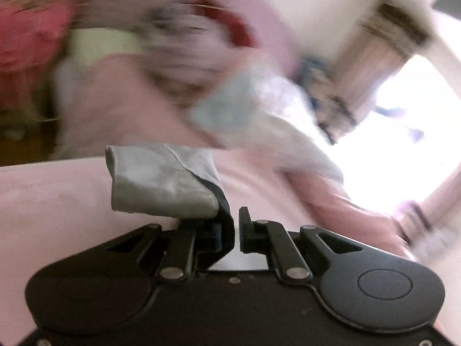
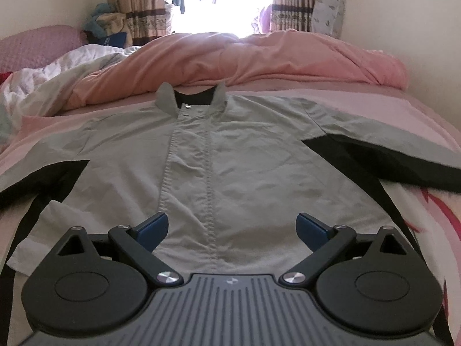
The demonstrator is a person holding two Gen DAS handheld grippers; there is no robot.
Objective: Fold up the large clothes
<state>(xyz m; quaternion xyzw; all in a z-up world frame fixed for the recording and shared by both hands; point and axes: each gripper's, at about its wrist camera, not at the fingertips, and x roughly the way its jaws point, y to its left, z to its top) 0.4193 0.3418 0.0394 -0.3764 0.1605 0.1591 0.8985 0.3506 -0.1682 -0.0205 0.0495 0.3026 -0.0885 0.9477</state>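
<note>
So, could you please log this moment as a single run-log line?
left gripper: shut on jacket cuff | right gripper: open over jacket hem | jacket: flat on bed, front up, sleeves spread | left view: blurred

A rumpled pink duvet lay across the far end of the bed, a white quilt bunched beside it. Patterned curtains framed a bright doorway.

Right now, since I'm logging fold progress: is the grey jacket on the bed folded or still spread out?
Spread out. The grey jacket lies flat, front up, on the bed, both sleeves stretched sideways, collar away from the right gripper.
</note>
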